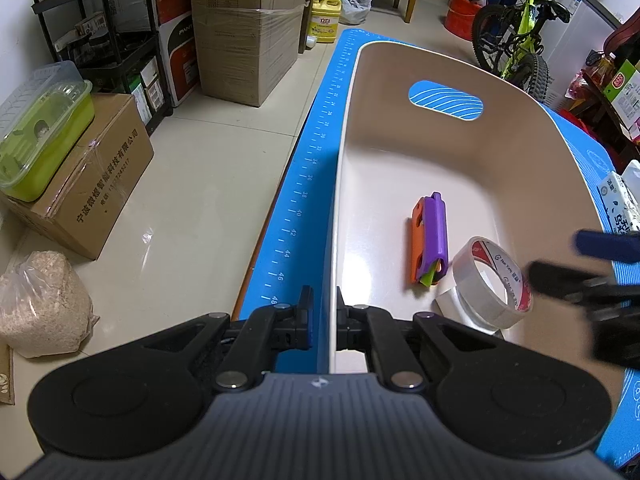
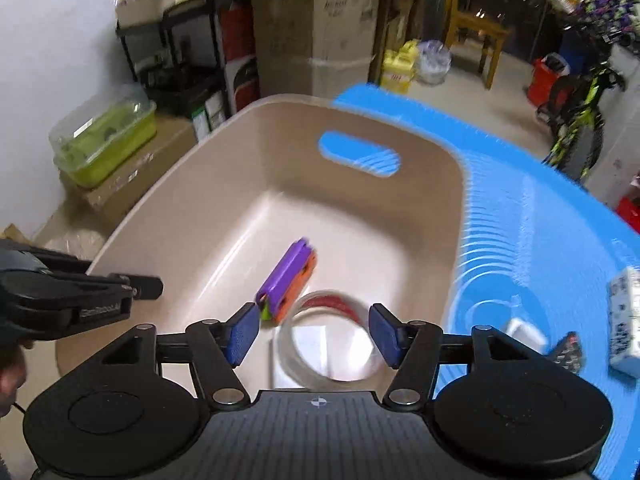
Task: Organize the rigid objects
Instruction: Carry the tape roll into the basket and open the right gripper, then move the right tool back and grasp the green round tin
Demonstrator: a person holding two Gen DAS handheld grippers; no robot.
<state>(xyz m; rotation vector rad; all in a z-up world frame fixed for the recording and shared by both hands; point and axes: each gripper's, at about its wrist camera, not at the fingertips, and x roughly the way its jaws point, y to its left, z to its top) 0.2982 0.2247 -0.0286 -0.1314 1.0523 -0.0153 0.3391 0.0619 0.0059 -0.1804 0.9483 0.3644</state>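
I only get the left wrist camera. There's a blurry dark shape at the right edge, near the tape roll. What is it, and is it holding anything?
Observer: That's the right gripper. It's open and holds nothing; the tape roll lies in the tub below it.
Operator: Is anything left out on the blue mat?
Observer: Yes. On the blue mat, beside the tissue pack, lie a small white object and a dark patterned piece.

The left gripper points steeply down, its jaws nearly together; the right gripper, also tilted down, stands wide apart.
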